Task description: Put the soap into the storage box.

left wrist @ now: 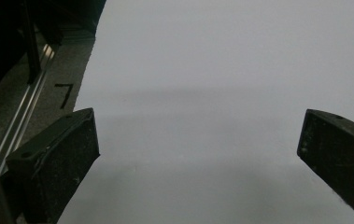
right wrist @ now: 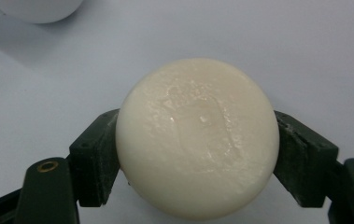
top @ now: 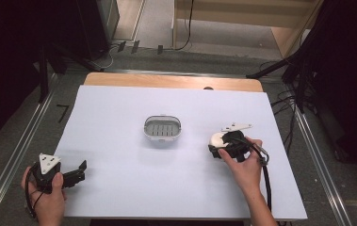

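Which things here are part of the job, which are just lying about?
In the job:
- soap, clamped in the right gripper
- soap dish, mid-table, likely where the soap goes

Lying about:
- left gripper, jaws open, nothing between them, at the table's near-left corner
- cables on the floor to the right
- black mark on the floor left of the table

High view overlooks whole table (top: 119, 188); gripper views sit close, low, sharing its white surface

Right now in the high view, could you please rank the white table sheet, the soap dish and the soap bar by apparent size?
1. White table sheet
2. Soap dish
3. Soap bar, partly hidden by the right gripper holding it
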